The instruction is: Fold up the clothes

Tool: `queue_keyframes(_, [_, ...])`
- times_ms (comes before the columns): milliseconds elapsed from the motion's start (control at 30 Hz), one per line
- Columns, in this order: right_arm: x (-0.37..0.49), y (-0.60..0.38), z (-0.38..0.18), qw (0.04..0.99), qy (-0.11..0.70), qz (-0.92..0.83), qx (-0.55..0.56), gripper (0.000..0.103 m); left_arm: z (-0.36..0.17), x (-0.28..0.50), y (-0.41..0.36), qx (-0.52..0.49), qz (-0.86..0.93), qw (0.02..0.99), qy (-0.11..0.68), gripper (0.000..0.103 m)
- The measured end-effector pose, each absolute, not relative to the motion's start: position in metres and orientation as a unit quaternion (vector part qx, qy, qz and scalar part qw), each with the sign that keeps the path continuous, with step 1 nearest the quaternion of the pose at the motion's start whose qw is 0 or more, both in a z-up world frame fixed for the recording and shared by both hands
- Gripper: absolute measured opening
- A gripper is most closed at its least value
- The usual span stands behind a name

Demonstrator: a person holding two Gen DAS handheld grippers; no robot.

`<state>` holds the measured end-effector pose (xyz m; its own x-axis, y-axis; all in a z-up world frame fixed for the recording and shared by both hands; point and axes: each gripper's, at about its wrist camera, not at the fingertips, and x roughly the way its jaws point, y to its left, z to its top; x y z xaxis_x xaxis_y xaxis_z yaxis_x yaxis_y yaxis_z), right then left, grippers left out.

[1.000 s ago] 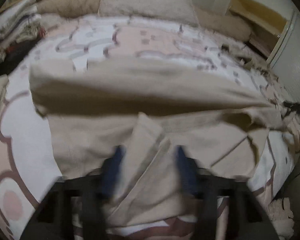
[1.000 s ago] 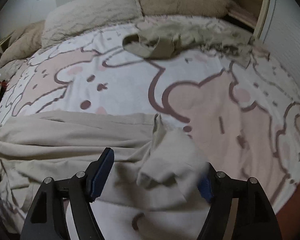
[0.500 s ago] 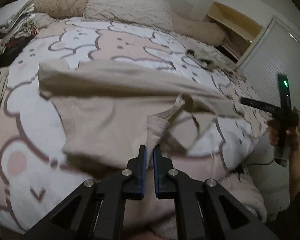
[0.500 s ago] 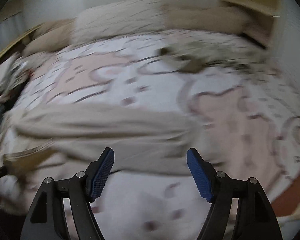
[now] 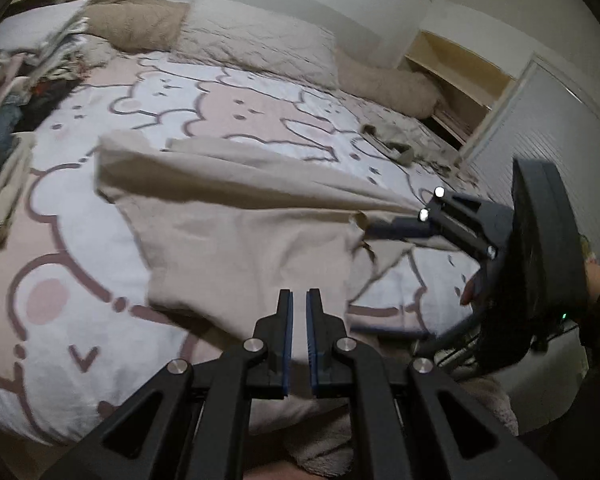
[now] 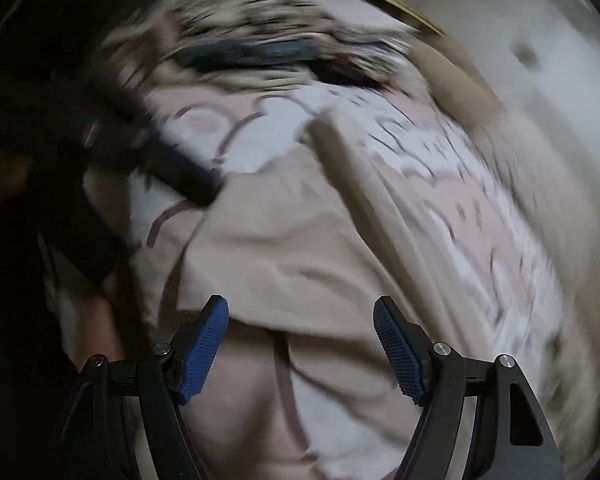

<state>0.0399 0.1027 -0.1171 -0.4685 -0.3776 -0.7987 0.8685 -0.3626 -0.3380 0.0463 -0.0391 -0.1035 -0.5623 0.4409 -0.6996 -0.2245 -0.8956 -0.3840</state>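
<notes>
A beige garment (image 5: 228,232) lies spread and partly folded on the bed's pink-and-white bear-print cover (image 5: 72,240). My left gripper (image 5: 298,316) is shut with a narrow gap and holds nothing; it sits just before the garment's near edge. My right gripper (image 6: 300,340) is open and empty, low over the garment (image 6: 284,248); that view is blurred. In the left wrist view the right gripper (image 5: 388,226) reaches in from the right at the garment's right edge.
Pillows (image 5: 256,44) lie along the head of the bed. A pile of clothes (image 5: 16,80) sits at the far left. An olive garment (image 5: 392,140) lies at the far right near a wooden shelf (image 5: 460,68).
My left gripper closed on a fold of the garment, then let it go and now sits shut and empty. My right gripper swung left and turned over the garment, staying open.
</notes>
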Motion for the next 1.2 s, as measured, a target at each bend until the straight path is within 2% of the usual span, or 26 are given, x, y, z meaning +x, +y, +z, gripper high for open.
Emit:
queue_keyframes(67, [0.047,0.091,-0.122,0.42,0.423,-0.747,0.296,0.075,-0.103,0.048,-0.053,-0.425,0.881,0.159,-0.137,0.007])
queue_keyframes(233, [0.047,0.059,-0.129,0.421,0.378,-0.765,0.308,0.075,-0.097,0.048,-0.103,-0.402,0.896,0.045,-0.182,0.007])
queue_keyframes(267, [0.049,0.05,-0.134,0.416,0.375,-0.77,0.305,0.075,-0.095,0.048,-0.113,-0.395,0.898,0.027,-0.192,0.01])
queue_keyframes(333, [0.055,0.033,-0.145,0.404,0.387,-0.778,0.286,0.074,-0.09,0.049,-0.131,-0.38,0.902,-0.008,-0.206,0.029])
queue_keyframes(367, [0.058,0.025,-0.151,0.401,0.397,-0.778,0.278,0.068,-0.087,0.051,-0.136,-0.371,0.905,-0.02,-0.207,0.044])
queue_keyframes(400, [0.061,0.016,-0.157,0.397,0.407,-0.777,0.269,0.061,-0.083,0.052,-0.14,-0.359,0.909,-0.03,-0.208,0.047])
queue_keyframes(500, [0.054,0.004,-0.165,0.382,0.412,-0.782,0.27,0.048,-0.081,0.055,-0.148,-0.349,0.911,-0.035,-0.218,0.047])
queue_keyframes(633, [0.03,0.003,-0.168,0.36,0.393,-0.794,0.292,0.043,-0.082,0.055,-0.152,-0.357,0.907,-0.034,-0.219,0.047])
queue_keyframes(700, [0.018,0.002,-0.17,0.348,0.384,-0.8,0.303,0.012,-0.08,0.052,-0.148,-0.363,0.909,-0.024,-0.202,0.047])
queue_keyframes(767, [0.006,0.001,-0.172,0.337,0.374,-0.805,0.315,0.004,-0.073,0.048,-0.139,-0.366,0.915,-0.009,-0.166,0.047])
queue_keyframes(833, [-0.01,0.008,-0.165,0.324,0.341,-0.816,0.335,0.004,-0.066,0.044,-0.13,-0.367,0.923,0.009,-0.119,0.049])
queue_keyframes(900, [-0.03,0.041,-0.136,0.306,0.254,-0.844,0.359,0.004,-0.06,0.036,-0.118,-0.362,0.93,0.034,-0.06,0.066])
queue_keyframes(933, [-0.041,0.059,-0.121,0.295,0.209,-0.856,0.37,0.004,-0.057,0.032,-0.111,-0.358,0.932,0.048,-0.029,0.067])
queue_keyframes(1100, [-0.066,0.163,-0.053,0.224,0.051,-0.903,0.364,0.004,-0.077,0.011,-0.059,-0.341,0.922,0.136,0.125,0.068])
queue_keyframes(1200, [-0.073,0.215,-0.04,0.182,-0.014,-0.916,0.359,0.004,-0.103,0.003,-0.024,-0.333,0.904,0.178,0.199,0.068])
